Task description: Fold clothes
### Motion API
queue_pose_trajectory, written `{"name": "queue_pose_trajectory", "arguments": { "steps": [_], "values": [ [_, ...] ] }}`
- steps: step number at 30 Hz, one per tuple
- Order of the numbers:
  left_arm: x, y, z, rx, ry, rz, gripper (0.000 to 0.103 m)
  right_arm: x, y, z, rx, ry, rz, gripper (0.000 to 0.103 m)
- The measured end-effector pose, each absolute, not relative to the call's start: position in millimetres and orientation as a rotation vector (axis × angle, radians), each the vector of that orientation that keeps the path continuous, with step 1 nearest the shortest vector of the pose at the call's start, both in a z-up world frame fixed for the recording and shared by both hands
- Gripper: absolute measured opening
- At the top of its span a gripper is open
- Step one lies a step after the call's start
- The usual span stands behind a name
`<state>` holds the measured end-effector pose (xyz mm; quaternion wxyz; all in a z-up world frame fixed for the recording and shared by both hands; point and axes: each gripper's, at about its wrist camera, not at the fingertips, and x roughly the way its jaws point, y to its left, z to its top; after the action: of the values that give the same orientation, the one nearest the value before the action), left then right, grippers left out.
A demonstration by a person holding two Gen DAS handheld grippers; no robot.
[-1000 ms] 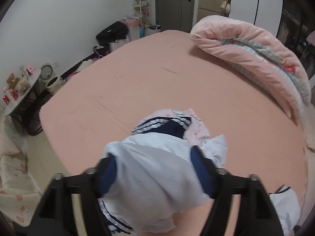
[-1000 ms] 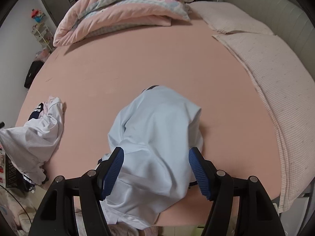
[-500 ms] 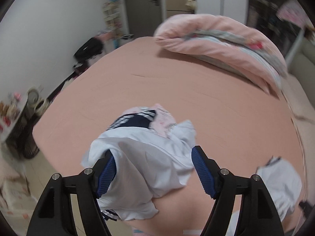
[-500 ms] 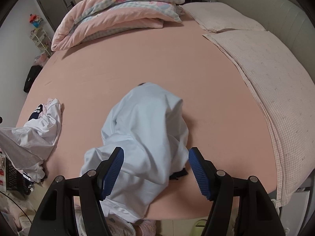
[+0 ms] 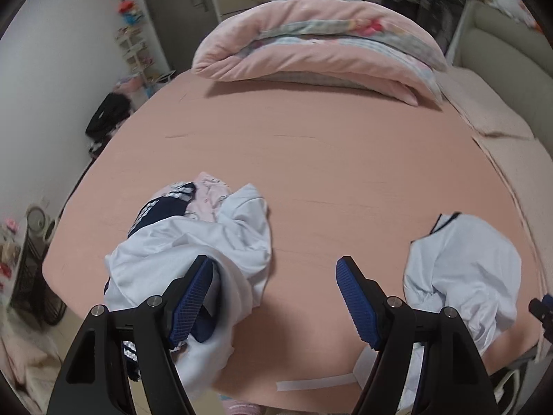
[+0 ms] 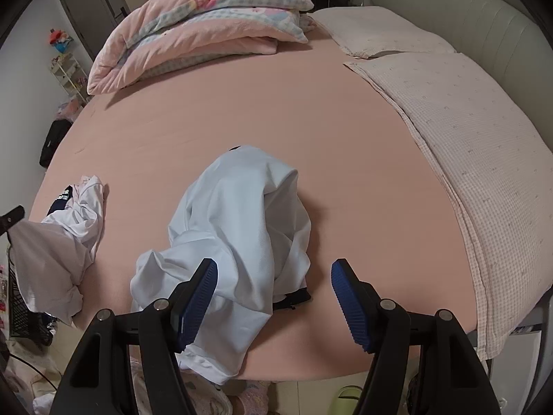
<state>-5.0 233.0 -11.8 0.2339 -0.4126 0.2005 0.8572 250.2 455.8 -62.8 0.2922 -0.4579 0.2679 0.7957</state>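
Nearest, both grippers are held with fingers spread: left gripper (image 5: 273, 288) beside the crumpled clothes pile (image 5: 193, 249), right gripper (image 6: 274, 292) over the white shirt (image 6: 242, 228) draped off the bed (image 6: 345, 159) edge. Beyond, bare sheet is seen up to the folded quilt (image 6: 193, 31).

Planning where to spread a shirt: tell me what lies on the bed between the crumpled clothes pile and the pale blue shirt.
Only bare pink sheet lies between the clothes pile and the pale blue shirt; the left wrist view shows it best.
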Motion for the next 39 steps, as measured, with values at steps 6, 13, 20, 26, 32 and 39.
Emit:
{"name": "queue_pose_trajectory", "arguments": {
  "steps": [6, 13, 20, 26, 32, 39],
  "values": [
    [32.3, 268.8, -16.2, -1.066, 0.585, 2.230, 0.073, 250.6, 454.4, -64.9, -1.233, 0.714, 2.130, 0.068],
    [62.6, 300.6, -54.1, -1.092, 0.646, 2.085, 0.073, 249.3, 449.0, -65.8, -1.247, 0.688, 2.145, 0.068],
    [63.0, 304.7, -103.5, -1.282, 0.530, 1.968, 0.073, 244.9, 440.8, -65.8, -1.269, 0.651, 2.164, 0.068],
    [68.2, 300.5, -124.7, -1.324, 0.522, 1.934, 0.073, 232.3, 431.0, -70.4, -1.298, 0.661, 2.193, 0.068],
    [60.9, 294.6, -136.6, -1.378, 0.482, 1.931, 0.073, 213.6, 417.9, -70.7, -1.318, 0.657, 2.228, 0.068],
    [54.5, 290.7, -156.0, -1.461, 0.374, 1.890, 0.073, 190.5, 401.1, -81.9, -1.373, 0.601, 2.250, 0.068]
  ]
}}
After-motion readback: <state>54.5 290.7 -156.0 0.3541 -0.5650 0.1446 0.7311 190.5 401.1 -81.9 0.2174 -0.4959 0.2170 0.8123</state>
